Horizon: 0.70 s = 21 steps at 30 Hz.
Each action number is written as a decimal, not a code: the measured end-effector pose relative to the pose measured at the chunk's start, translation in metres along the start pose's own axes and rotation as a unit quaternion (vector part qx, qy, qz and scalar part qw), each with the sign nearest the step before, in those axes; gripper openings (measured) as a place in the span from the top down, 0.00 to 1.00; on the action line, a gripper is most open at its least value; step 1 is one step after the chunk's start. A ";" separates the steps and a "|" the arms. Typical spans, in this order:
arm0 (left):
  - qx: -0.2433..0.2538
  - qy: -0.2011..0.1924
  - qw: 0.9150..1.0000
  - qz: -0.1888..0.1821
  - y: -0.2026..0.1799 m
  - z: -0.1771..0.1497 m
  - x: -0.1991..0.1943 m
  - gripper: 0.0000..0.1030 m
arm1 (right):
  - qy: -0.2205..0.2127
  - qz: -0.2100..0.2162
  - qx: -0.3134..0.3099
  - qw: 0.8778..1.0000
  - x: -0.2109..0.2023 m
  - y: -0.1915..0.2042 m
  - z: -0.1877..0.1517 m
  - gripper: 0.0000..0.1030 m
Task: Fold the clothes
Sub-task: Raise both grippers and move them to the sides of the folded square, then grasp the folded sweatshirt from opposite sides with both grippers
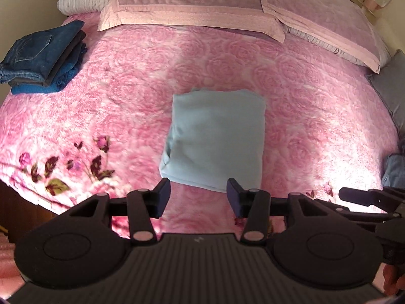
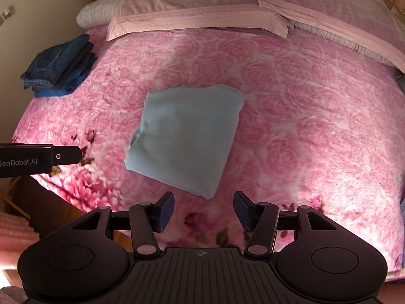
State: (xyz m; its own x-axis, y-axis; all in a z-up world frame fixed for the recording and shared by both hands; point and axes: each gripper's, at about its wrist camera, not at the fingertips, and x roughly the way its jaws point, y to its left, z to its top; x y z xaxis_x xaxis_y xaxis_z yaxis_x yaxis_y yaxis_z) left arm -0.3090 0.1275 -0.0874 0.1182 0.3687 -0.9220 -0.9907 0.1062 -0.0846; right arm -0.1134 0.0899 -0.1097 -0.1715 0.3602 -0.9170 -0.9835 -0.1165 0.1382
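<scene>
Left wrist view: the left gripper [image 1: 198, 197] hangs with jaws spread and empty just short of the near edge of a folded pale-blue garment [image 1: 215, 139] lying mid-bed on the pink rose blanket [image 1: 316, 106], a stack of folded jeans [image 1: 43, 55] far left. Right wrist view: the right gripper [image 2: 203, 211] is likewise parted and empty, just before the garment's near corner.

Warm, soft daylight washes the pink bedspread [image 1: 131, 76], brightest at its lower right in the left wrist view, where the pile glares almost white. A dim band runs up the middle past the folded light-blue cloth [image 1: 215, 139]. The flower print near the bed's front edge smears with blur. Fisheye bending curves the pillows [image 2: 197, 12], and both frames darken at the corners.
</scene>
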 end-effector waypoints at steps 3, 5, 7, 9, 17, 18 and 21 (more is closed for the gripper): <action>-0.009 0.002 1.000 -0.012 0.010 0.007 0.008 0.57 | 0.006 0.010 -0.012 1.000 0.000 -0.010 0.000 0.46; -0.016 0.004 1.000 -0.019 0.017 0.012 0.013 0.57 | 0.010 0.014 -0.017 1.000 0.001 -0.013 0.001 0.46; -0.022 0.005 0.999 -0.027 0.024 0.016 0.019 0.57 | 0.014 0.014 -0.019 1.000 0.003 -0.014 0.003 0.46; -0.028 0.006 0.999 -0.035 0.031 0.021 0.024 0.57 | 0.015 0.011 -0.018 1.000 0.005 -0.014 0.006 0.46; -0.051 0.015 0.996 -0.066 0.063 0.042 0.049 0.57 | 0.014 0.016 0.045 0.999 0.027 -0.022 0.021 0.46; -0.050 0.022 0.996 -0.070 0.074 0.048 0.058 0.56 | 0.013 0.020 0.065 0.998 0.033 -0.025 0.023 0.46; -0.057 0.046 0.992 -0.107 0.111 0.066 0.094 0.56 | 0.011 0.027 0.128 0.991 0.052 -0.035 0.026 0.46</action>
State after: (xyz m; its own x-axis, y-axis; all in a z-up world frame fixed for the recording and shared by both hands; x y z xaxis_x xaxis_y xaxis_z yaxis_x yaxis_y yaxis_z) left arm -0.4036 0.2346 -0.1585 0.3252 0.2616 -0.9087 -0.9454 0.0667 -0.3191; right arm -0.0896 0.1372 -0.1522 -0.2256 0.3396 -0.9131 -0.9555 0.1057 0.2753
